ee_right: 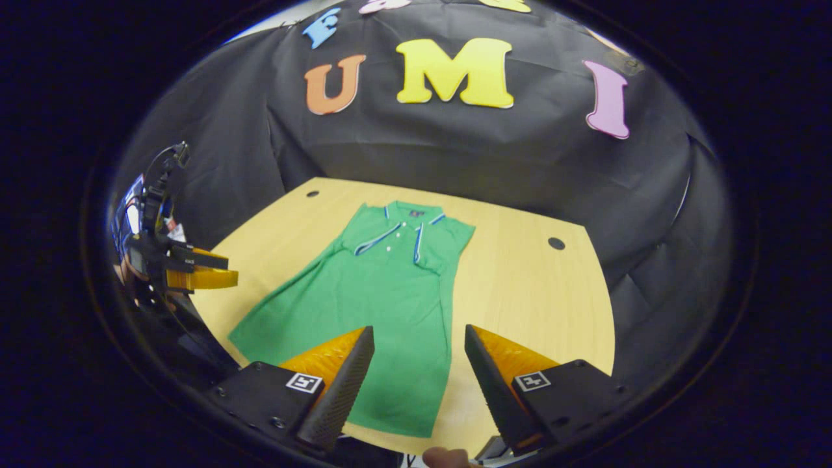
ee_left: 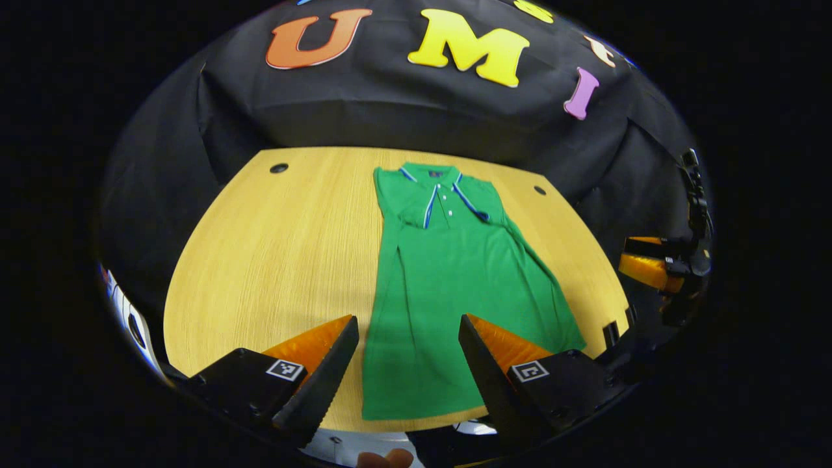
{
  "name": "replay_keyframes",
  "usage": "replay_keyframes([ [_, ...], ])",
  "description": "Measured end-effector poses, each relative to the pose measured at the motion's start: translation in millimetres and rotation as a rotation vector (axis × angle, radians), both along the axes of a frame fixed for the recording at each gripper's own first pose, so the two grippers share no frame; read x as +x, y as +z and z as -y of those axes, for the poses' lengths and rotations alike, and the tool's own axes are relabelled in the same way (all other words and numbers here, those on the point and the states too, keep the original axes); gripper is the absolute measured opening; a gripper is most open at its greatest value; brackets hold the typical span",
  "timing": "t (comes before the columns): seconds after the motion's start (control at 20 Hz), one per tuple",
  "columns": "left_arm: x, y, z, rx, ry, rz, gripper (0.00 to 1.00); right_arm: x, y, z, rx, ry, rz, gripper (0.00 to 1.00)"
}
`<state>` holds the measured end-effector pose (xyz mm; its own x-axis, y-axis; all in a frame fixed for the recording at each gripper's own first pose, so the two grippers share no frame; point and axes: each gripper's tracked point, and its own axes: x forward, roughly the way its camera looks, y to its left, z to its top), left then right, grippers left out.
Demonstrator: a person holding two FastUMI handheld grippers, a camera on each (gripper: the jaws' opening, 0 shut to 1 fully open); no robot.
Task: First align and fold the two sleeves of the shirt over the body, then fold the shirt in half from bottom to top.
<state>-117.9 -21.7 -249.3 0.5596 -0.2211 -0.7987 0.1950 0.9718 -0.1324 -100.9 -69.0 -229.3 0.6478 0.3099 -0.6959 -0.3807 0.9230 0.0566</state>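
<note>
The green polo shirt (ee_left: 448,286) lies flat on my wooden table (ee_left: 273,260), collar toward the black cloth wall and hem toward me. Both sleeves are already folded in over the body, so the shirt reads as a long, narrow shape that widens toward the hem.

In the left gripper view, my left gripper (ee_left: 408,364) hangs above the near end of the shirt with its fingers spread wide and nothing between them; the left edge of the shirt runs straight up just inside my left finger, and the hem lies near the table's front edge. This view also catches my right gripper (ee_left: 650,263) far off at the right rim, beyond the table's edge, seen side-on. From here I think its fingers are apart, but the fisheye edge is too squeezed to be sure.

The right gripper view settles it: my right gripper (ee_right: 419,377) is wide open over the shirt's near right corner, empty, with the straight folded right edge of the shirt running up between its fingers. Here the shirt leans the other way, its lower left corner flaring out toward my left gripper (ee_right: 198,270), which shows small at the left rim, off the table's side. This view shows two round holes (ee_right: 556,243) in the tabletop at the far corners.
</note>
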Motion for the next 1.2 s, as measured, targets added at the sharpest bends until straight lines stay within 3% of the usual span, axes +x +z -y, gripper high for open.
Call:
replay_keyframes([
  [0.25,-58,-53,-13,0.116,-0.084,-0.105,1.0,-54,-65,20,-0.099,0.004,-0.167,0.92],
  [0.6,-81,-90,-10,0.122,-0.11,-0.183,1.0,-112,-131,27,-0.18,0.07,-0.362,0.94],
  [1.0,-94,-109,-21,0.165,-0.077,-0.245,1.0,-112,-162,25,-0.201,0.079,-0.419,0.94],
  [1.2,-93,-111,-22,0.176,-0.101,-0.222,0.98,-110,-163,23,-0.185,0.089,-0.424,0.96],
])
